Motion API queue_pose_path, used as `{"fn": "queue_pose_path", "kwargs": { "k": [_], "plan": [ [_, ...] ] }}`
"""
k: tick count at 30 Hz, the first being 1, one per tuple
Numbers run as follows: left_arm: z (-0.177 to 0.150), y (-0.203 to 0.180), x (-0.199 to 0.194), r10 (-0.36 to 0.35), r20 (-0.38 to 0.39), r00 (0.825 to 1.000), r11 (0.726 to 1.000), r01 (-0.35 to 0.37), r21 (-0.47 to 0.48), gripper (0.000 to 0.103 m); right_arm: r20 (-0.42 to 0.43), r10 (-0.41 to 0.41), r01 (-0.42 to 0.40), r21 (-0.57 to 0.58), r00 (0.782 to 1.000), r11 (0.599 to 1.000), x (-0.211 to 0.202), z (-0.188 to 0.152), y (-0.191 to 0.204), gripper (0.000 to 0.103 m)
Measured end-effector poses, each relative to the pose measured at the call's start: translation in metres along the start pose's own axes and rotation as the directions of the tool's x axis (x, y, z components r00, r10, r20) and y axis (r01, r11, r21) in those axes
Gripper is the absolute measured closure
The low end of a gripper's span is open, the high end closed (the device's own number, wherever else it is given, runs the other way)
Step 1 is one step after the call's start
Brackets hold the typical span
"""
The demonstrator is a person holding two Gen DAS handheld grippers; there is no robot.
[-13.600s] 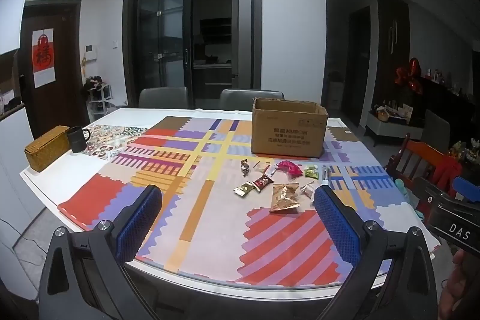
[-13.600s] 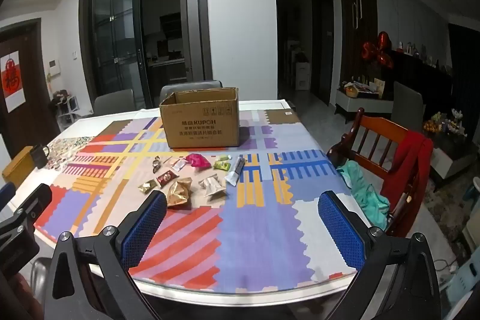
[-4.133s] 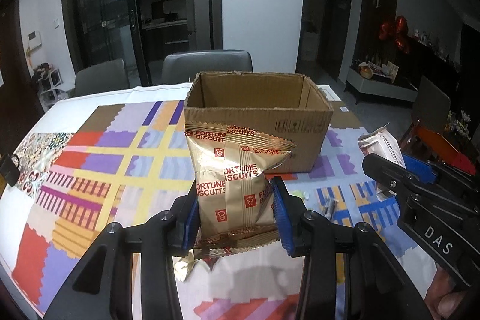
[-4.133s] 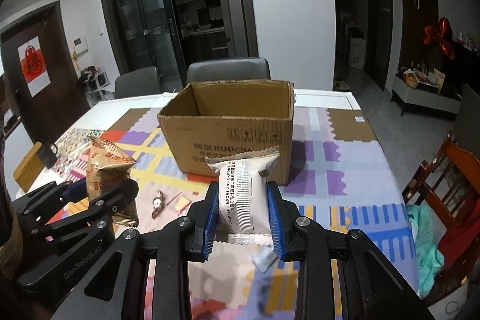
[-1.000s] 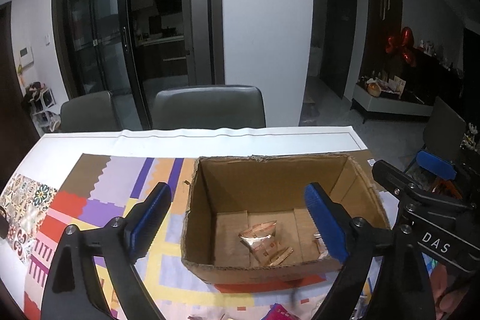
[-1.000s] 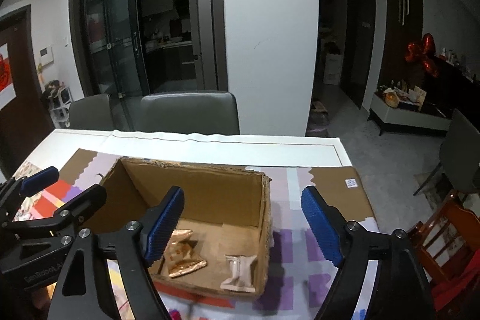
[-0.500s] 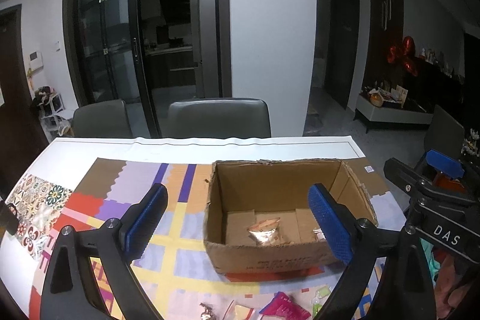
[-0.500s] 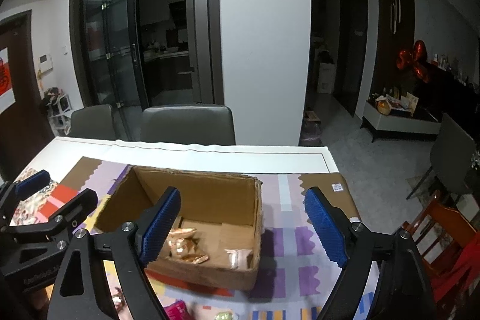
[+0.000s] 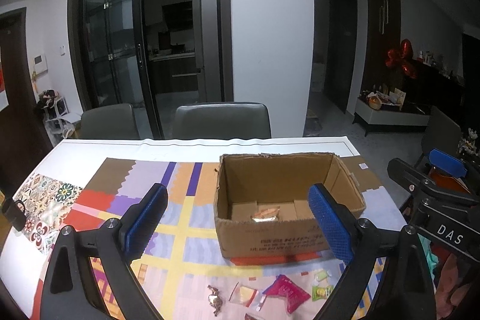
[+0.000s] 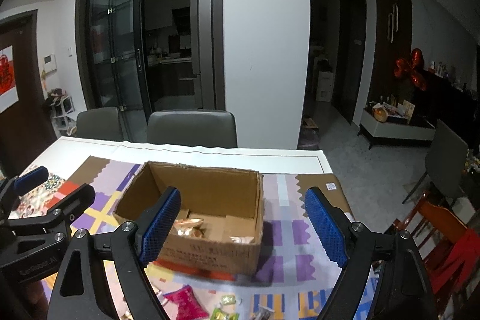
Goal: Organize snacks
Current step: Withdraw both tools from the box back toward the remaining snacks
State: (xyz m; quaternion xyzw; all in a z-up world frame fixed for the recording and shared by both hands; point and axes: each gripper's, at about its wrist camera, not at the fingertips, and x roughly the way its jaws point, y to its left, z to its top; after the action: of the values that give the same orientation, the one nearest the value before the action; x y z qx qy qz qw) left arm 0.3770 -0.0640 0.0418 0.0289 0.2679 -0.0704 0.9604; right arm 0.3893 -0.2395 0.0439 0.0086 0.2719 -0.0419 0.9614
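Dim dining room fills the left wrist view: dark glass doors, a white pillar and two grey chairs (image 9: 222,119) stand behind a table (image 9: 99,152) covered with a patchwork cloth (image 9: 183,242). We see our left gripper (image 9: 240,225) spread wide with nothing between its blue pads (image 9: 145,219), hanging above the cloth in front of an open box (image 9: 288,212). Inside the box lies a gold packet (image 9: 267,213) on the floor of the carton. Loose snacks sit on the cloth nearer to us than the box: a pink packet (image 9: 286,291), a green sweet (image 9: 322,291), a clear sachet (image 9: 244,293) and a brown twist-wrapped candy (image 9: 216,300). At the right edge we see the right gripper's black frame and one blue pad.

Turning to the right wrist view, we look over the same table (image 10: 210,153) and chairs (image 10: 192,128). Our right gripper (image 10: 243,227) is likewise wide apart and empty, held over the box (image 10: 207,218). Within the box we make out the gold packet (image 10: 187,225) and a pale packet (image 10: 241,239) toward the near right corner. A pink packet (image 10: 186,303) and green sweets (image 10: 223,309) lie on the cloth below. Left of us the left gripper (image 10: 39,200) shows from the side.
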Motion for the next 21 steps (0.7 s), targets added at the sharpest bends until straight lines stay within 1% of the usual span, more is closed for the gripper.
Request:
{"fn": "queue_pose_path", "kwargs": {
  "k": [8, 21],
  "plan": [
    [-0.019, 0.001, -0.016, 0.001, -0.011, 1.000, 1.000, -0.001, 0.007, 0.007, 0.000, 0.006, -0.006, -0.002, 1.000, 1.000, -0.021, -0.021, 0.003, 0.018],
    [-0.055, -0.001, -0.029, 0.011, -0.032, 0.999, 0.999, -0.010, 0.034, 0.007, -0.029, 0.031, -0.031, 0.002, 0.999, 1.000, -0.032, -0.056, 0.007, 0.018]
  ]
}}
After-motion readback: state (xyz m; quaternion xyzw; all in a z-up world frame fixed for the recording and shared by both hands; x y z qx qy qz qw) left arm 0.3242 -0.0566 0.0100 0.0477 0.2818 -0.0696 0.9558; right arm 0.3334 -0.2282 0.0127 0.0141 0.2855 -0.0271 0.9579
